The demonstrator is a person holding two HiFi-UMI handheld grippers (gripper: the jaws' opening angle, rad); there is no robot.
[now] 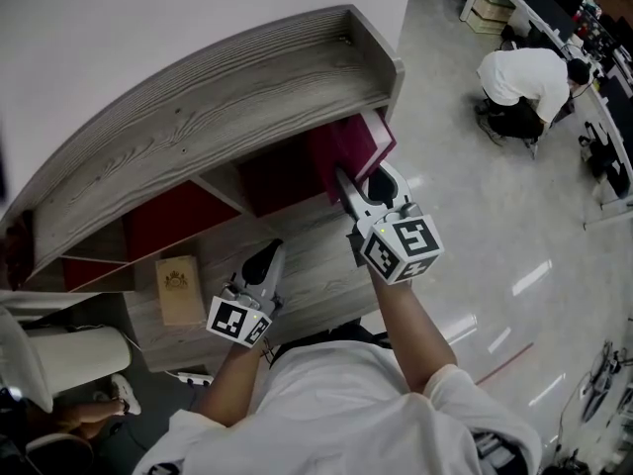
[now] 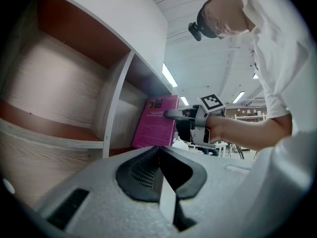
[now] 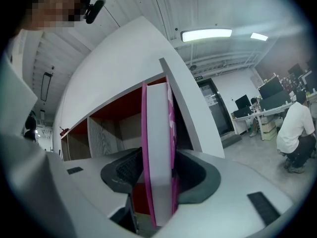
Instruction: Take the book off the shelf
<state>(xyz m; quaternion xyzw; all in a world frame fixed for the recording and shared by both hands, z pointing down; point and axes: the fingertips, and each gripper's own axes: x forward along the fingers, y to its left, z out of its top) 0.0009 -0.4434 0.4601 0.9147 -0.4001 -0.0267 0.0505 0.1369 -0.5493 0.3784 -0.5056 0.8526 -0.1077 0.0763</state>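
Right gripper [image 1: 368,188] clamped on the magenta book [image 1: 348,144] at the shelf's [image 1: 198,107] right end.
Book stood upright, jutting from the shelf's rightmost compartment, pinched between both pads; left gripper [image 1: 265,262], jaws together and empty, hung before the shelf's middle.

A: Right side?
B: Right gripper [image 1: 368,186] reached out forward, forearm straight. Jaws wide, clamped on the book [image 3: 158,148]; pads look to be touching both covers.
A: Left?
B: Left gripper [image 1: 267,260] lower, nearer the body. 2 jaws together, empty.
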